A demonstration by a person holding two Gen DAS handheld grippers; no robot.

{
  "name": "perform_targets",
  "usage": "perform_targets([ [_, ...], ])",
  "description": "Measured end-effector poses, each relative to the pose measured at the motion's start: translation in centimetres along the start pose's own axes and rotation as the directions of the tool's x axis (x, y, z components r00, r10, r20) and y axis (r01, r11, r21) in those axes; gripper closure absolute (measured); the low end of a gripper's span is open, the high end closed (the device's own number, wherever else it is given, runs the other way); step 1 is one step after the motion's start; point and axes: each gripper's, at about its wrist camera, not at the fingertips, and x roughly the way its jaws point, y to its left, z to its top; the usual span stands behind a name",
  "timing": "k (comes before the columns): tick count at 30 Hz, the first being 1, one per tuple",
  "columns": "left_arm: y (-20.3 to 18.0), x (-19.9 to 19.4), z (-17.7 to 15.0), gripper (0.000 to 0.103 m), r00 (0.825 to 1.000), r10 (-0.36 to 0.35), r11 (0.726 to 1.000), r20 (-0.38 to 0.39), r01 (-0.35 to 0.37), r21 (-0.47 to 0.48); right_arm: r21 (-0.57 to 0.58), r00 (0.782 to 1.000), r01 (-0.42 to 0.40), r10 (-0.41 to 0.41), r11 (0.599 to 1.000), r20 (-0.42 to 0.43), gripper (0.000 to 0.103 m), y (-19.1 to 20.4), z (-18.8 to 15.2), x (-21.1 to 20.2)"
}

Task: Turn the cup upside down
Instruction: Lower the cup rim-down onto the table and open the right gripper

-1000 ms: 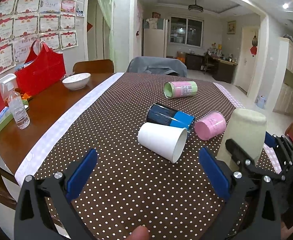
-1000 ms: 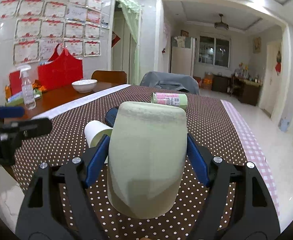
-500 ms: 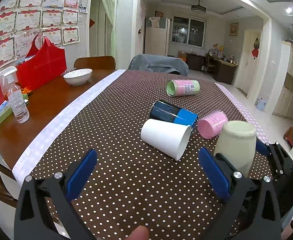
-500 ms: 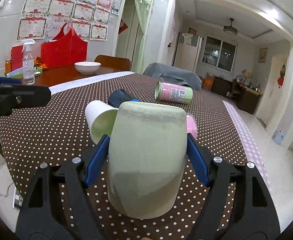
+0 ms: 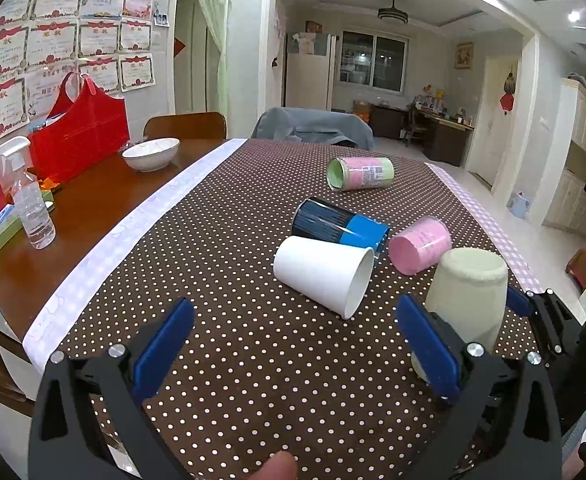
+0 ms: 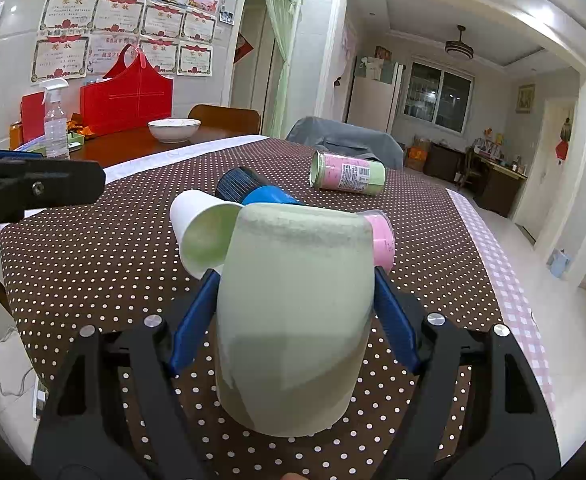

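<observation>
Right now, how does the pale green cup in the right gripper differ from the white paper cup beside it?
The pale green cup stands base-up, mouth toward the tablecloth; the white paper cup lies on its side, mouth open toward the cameras. The right gripper is shut on the green cup; nothing grips the white one. The green cup looks matte and thick-walled, the white one thin and smooth. Both taper toward the base.

The pale green cup (image 6: 295,320), gripped base-up between the pads of the right gripper (image 6: 295,312), has descended from above the dotted tablecloth (image 5: 221,264) to meet it. It now appears lower beside the pink cup (image 5: 420,245).
</observation>
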Motion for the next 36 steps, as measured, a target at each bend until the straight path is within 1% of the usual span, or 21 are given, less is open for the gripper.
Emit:
perform_targets([
  [8,-0.1,0.0,0.0,0.004,1.000,0.000,1.000,0.001,0.000,0.002,0.008,1.000,0.003,-0.002,1.000,-0.017,0.027,0.0,0.2,0.1],
  [11,-0.2,-0.1,0.0,0.004,1.000,0.000,1.000,0.004,0.000,0.003,0.029,1.000,0.008,-0.007,1.000,-0.013,0.022,-0.4,0.2,-0.3],
  [12,-0.3,-0.2,0.0,0.004,1.000,-0.001,1.000,0.005,0.001,0.004,0.035,1.000,0.004,-0.003,0.999,-0.016,0.019,-0.5,0.2,-0.4],
  [14,-0.4,-0.3,0.1,0.004,1.000,-0.001,1.000,0.007,0.001,0.006,0.054,1.000,-0.011,0.012,0.998,-0.023,0.010,-0.9,0.1,-0.5],
  [16,-0.5,-0.4,0.1,0.004,1.000,-0.002,1.000,0.008,0.002,0.008,0.074,0.999,-0.025,0.027,0.997,-0.029,0.010,-1.3,0.0,-0.7],
  [18,-0.7,-0.6,0.1,0.004,1.000,-0.003,1.000,0.012,0.003,0.011,0.085,0.999,-0.032,0.034,0.996,-0.028,0.006,-1.4,0.1,-1.0],
  [25,-1.5,-1.4,0.4,0.004,1.000,-0.011,1.000,0.023,0.010,0.026,0.134,0.998,-0.054,0.056,0.990,-0.014,0.006,-2.1,1.0,-2.1],
  [31,-1.8,-2.2,0.6,0.004,0.999,-0.016,1.000,0.033,0.016,0.017,0.165,0.997,-0.070,0.072,0.984,-0.005,0.006,-2.5,1.7,-2.8],
  [36,-2.4,-3.1,0.6,0.004,0.999,-0.024,0.999,0.047,0.022,0.032,0.195,0.996,-0.086,0.084,0.977,0.019,0.006,-3.0,2.5,-3.9],
])
